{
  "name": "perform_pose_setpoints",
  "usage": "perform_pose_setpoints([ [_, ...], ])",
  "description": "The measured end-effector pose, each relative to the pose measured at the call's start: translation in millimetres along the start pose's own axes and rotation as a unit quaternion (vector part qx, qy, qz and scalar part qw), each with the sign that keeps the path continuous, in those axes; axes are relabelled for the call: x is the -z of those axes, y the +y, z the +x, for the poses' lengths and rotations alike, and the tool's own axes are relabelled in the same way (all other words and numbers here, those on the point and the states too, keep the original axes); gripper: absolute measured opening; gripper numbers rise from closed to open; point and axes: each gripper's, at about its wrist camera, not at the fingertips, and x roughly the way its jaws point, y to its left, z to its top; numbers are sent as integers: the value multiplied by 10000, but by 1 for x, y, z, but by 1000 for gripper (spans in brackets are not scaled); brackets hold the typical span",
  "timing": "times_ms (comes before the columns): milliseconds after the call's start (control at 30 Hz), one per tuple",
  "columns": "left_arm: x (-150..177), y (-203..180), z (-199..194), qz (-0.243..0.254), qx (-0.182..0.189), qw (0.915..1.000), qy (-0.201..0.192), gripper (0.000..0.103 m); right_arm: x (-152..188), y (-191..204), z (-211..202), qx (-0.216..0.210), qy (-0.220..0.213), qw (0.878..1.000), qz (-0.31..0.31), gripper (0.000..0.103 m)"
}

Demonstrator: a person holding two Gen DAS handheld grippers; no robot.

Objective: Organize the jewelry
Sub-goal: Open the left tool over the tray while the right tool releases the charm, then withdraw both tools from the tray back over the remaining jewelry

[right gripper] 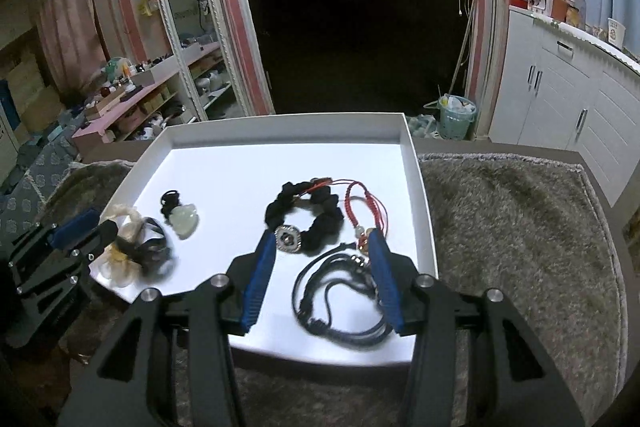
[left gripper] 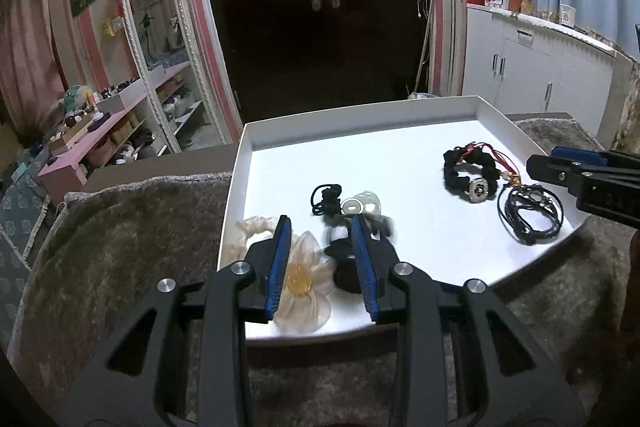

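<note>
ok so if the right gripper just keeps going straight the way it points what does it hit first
Probably the black cord bracelet, which lies between the open fingers of the right gripper. Past it sits the black scrunchie with the silver charm. How high the gripper is above the white tray is unclear.

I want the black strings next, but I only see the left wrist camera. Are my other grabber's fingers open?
Observer: Yes, the right gripper has its fingers spread wide, with nothing clamped.
Operator: Where are the strings from there?
Observer: The black cord bundle lies on the white tray, between the two fingers and nearer the right-hand one.
Operator: Is the red thing in the way?
Observer: Maybe. The red cord bracelet loops beside the black scrunchie, and its beads sit right at the right-hand fingertip.
</note>
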Motion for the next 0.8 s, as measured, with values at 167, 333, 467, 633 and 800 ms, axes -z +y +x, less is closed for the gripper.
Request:
perform_pose_setpoints([
  [167,6,-5,-16,-196,418,9989,-1,31,6,2,-11,-5,-27,10000,27,48],
  [333,20,-9,-30,-123,333,9994,0,31,10,3,-24,21,-64,10000,1,48],
  [467,31,3,-43,-208,227,9995,-36,31,16,7,-33,21,-79,10000,-8,48],
  [633,36,21,-62,-325,105,9993,-139,31,26,8,-52,1,-155,9999,26,48],
  [800,43,42,-81,-457,-22,9987,-238,31,40,-1,-79,72,-286,9995,131,48],
])
